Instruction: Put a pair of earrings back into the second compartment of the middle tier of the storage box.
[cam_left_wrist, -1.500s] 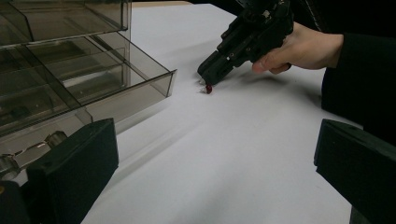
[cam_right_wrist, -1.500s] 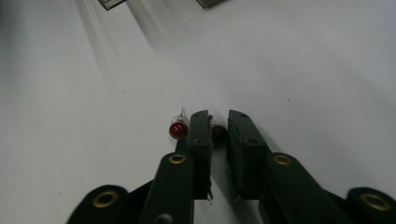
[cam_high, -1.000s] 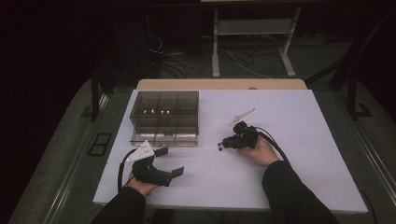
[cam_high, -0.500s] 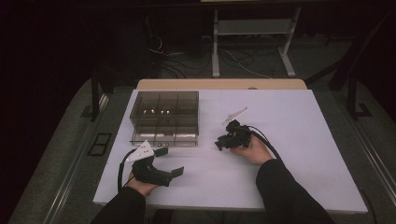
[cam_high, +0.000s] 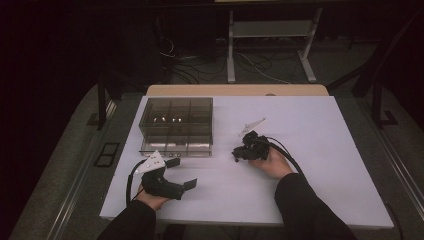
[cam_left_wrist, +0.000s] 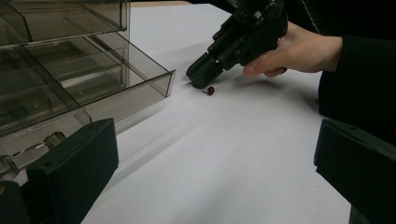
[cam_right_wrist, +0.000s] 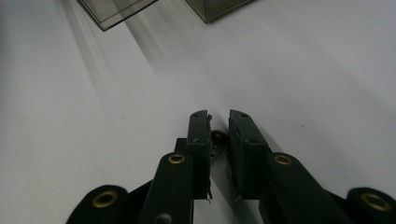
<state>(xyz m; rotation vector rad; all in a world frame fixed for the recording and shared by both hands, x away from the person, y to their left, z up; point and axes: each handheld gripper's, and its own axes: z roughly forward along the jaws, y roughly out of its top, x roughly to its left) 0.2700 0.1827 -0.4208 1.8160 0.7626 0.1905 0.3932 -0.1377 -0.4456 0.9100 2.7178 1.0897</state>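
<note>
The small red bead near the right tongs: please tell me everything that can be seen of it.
The bead is tiny, round, dark red and glossy, with a small highlight. It lies on the white table, apart from the smoky plastic drawer box. In the right gripper view it sits between the two black jaws of the right tongs, which have just been closing; whether the pads press it I cannot tell. From the left gripper view it shows right at the tong tips.

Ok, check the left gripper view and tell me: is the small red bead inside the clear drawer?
No, the small red bead lies on the white table, just outside the clear drawer, by the right tool.
</note>
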